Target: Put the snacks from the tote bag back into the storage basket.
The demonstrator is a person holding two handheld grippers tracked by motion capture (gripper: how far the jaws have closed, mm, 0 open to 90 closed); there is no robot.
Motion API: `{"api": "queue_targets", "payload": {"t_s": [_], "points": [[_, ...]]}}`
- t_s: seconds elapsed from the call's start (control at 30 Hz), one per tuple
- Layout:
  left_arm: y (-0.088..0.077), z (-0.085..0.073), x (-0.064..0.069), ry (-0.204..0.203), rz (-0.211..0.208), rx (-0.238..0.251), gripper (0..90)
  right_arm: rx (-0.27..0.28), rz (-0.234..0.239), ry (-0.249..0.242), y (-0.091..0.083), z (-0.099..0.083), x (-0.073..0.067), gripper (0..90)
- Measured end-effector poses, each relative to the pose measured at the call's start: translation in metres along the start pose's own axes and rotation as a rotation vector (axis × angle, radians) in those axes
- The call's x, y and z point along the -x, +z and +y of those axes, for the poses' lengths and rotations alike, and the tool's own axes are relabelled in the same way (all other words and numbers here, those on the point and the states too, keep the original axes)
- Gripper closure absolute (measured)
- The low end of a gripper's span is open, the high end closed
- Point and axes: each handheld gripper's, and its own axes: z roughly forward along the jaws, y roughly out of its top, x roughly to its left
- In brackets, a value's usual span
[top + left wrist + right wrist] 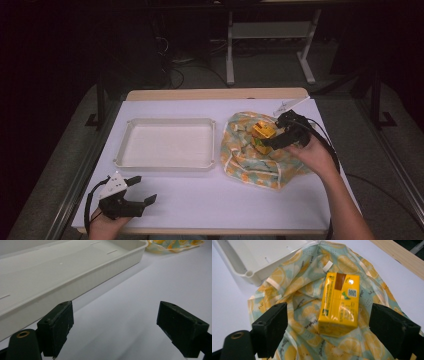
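Note:
A yellow drink carton (339,305) lies on a crumpled lemon-print cloth bag (304,290) at the table's right. In the high view the carton (263,130) sits on top of the bag (250,160). My right gripper (267,142) hovers over the bag, open, with the carton between and just beyond its jaws, not touched; in its own view the right gripper (332,332) frames the carton. My left gripper (144,189) rests open near the front left edge, nothing between its fingers; the left gripper (115,332) faces the white tray (75,277).
The white rectangular tray (125,145) stands empty at the table's left middle, its corner (249,273) touching the bag. A wooden strip (215,94) edges the far side. A small white item (286,106) lies behind the bag.

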Motion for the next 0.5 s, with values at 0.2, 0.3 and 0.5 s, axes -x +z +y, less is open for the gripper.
{"api": "queue_targets", "payload": {"t_s": [0.2,0.3,0.5], "points": [[0.0,0.001,0.0,0.004,-0.003,-0.002,13.8,-0.051,-0.003,-0.006,0.011,0.01,0.006,14.8],[0.0,0.0,0.0,-0.002,-0.004,0.003,13.8,-0.057,0.003,0.003,0.017,0.012,0.01,15.1],[0.0,0.0,0.0,-0.003,-0.002,0.005,13.8,-0.086,0.005,0.027,0.027,0.012,0.015,15.8]]}}
